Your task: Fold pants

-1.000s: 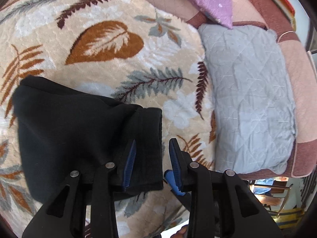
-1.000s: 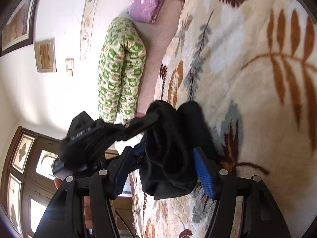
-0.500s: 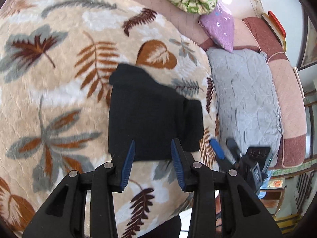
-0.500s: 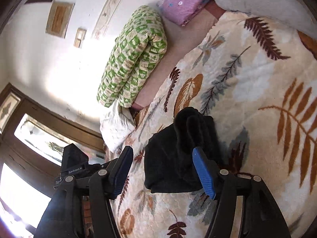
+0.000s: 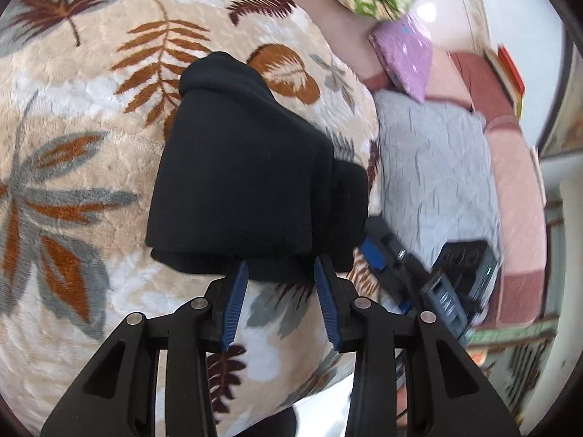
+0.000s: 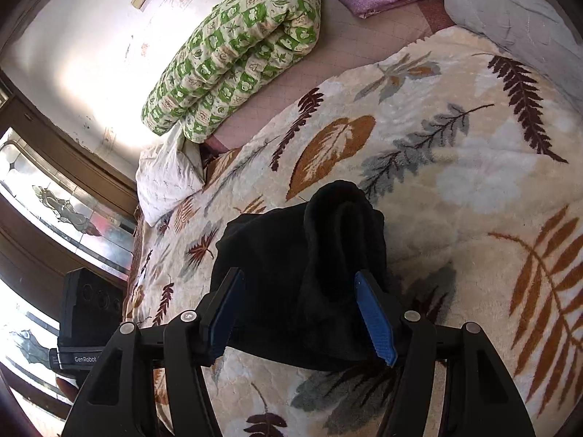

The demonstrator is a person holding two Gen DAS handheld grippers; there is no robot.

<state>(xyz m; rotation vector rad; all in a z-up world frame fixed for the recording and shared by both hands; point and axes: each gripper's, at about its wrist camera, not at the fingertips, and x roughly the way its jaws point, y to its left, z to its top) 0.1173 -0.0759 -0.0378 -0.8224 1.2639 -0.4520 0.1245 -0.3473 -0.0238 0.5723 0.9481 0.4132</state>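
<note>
On the leaf-patterned blanket (image 5: 91,167), near its front edge, the black pants (image 5: 240,182) lie as a compact, thick bundle of several layers. One end is rolled or bunched into a raised hump, plain in the right wrist view, and the right side of the bundle steps down to a narrower flap. The outline is roughly rectangular but not square at the corners. Judgement: folding is essentially complete; what remains is tidying and release.

Left gripper (image 5: 280,302): jaws spread, holding nothing, tips just short of the bundle's near edge. Right gripper (image 6: 302,317): jaws spread wide, straddling the near end of the pants (image 6: 302,273); whether the pads touch cloth cannot be told. The right gripper also shows in the left wrist view (image 5: 368,251) beside the bundle's right end.

Recommended handling for the step in hand:
- Press the raised hump flat with a low, sliding stroke, not a pinch, since a pinch would lift the upper layers and open the fold.
- Keep both jaws apart when backing off, so no cloth snags on the blue pads.
- Withdraw straight back and upward; a sideways drag would skew the stack on the plush surface.

Surroundings: grey pillow (image 5: 437,167) and purple pillow (image 5: 404,51) beyond the blanket; a rolled green-patterned quilt (image 6: 237,51) against the wall. None obstructs the work.
</note>
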